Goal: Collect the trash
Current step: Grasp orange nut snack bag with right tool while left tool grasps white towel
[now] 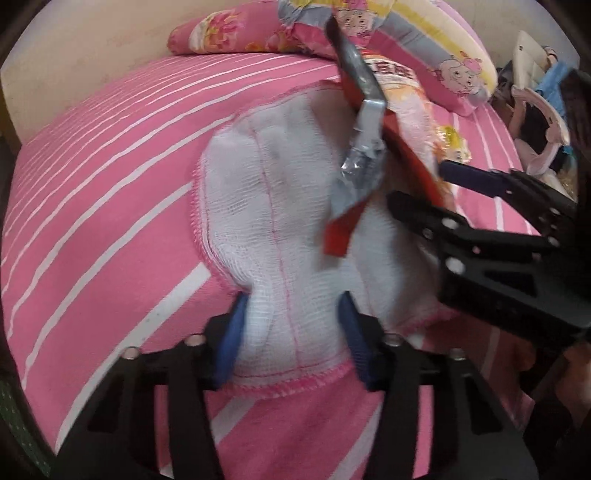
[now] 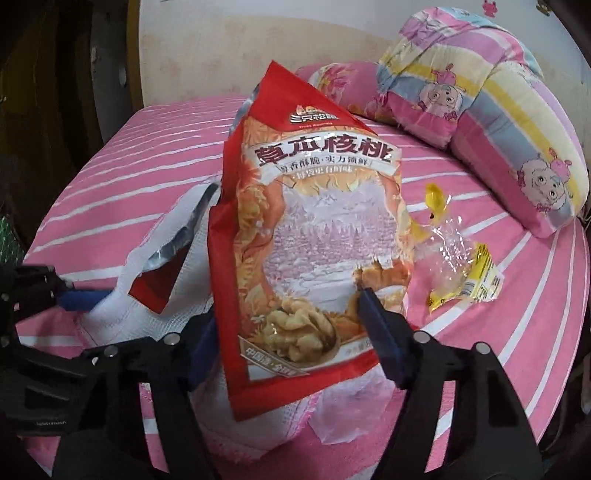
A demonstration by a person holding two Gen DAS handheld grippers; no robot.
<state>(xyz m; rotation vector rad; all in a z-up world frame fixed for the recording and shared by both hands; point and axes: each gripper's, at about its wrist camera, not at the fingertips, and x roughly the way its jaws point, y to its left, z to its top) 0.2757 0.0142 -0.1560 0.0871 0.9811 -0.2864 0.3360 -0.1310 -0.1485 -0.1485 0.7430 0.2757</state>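
- Snack bag (image 2: 314, 229) stands mid-bed, over white cloth (image 1: 258, 206)
- R tongs (image 2: 288, 325) clenched on bag's lower part; L tongs (image 1: 291, 339) pinch cloth
- Bag prob. light, crinkly, slick; grip near bottom seam

On the pink bed with white stripes (image 2: 129, 155), counted items are as follows. One red and orange foil snack bag printed with walnuts (image 2: 314, 236), standing toward the near edge. One white gauze cloth with pink stitched hem (image 1: 258, 206), near edge. One crumpled clear and yellow plastic wrapper (image 2: 458, 258), toward the right edge. One pink floral pillow (image 1: 221, 33) at the far edge. One folded pastel-striped quilt with cartoon sheep (image 2: 491, 122), far right corner. Two black grippers with blue pads: left gripper (image 1: 291, 336), right gripper (image 2: 291, 339).
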